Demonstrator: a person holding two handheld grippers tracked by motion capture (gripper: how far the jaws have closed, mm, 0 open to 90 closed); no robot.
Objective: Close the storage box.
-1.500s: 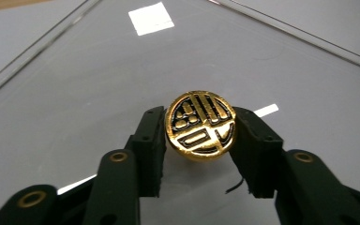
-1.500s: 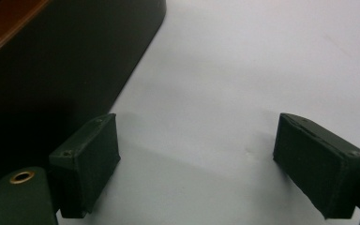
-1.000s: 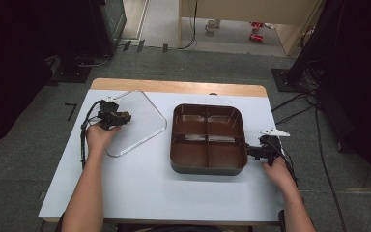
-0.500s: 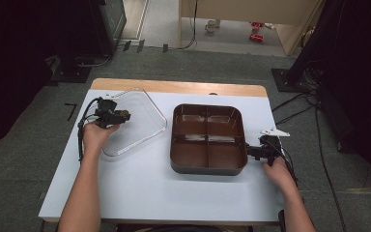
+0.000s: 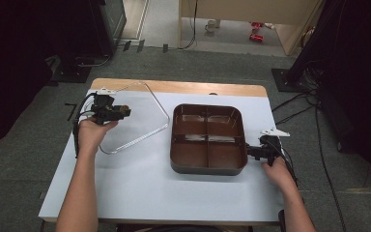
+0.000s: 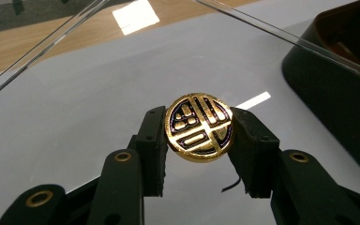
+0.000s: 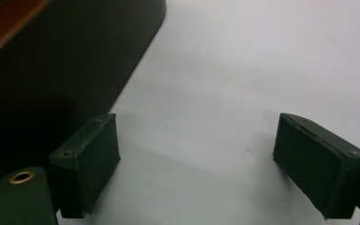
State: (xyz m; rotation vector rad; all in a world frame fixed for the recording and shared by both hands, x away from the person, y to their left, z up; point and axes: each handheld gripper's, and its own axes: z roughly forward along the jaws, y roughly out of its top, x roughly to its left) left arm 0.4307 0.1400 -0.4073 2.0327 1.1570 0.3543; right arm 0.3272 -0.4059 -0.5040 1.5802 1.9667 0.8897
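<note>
Your right gripper (image 5: 249, 151) sits at the near right of the table (image 5: 140, 193), jaws wide apart with nothing between them, parked just beside the tray's right wall. The brown four-compartment tray (image 5: 207, 166) is mid-table, empty as far as I can see. Over at the far left, your left gripper (image 5: 123, 112) is pinched on the gold emblem knob (image 6: 199, 127) of the clear lid (image 5: 145, 128), so the tray lies to the right of the lid, and that's the way it'd have to travel. Compared with a second ago, the lid has tipped up off the table with your left hand; the right one hasn't budged.
</note>
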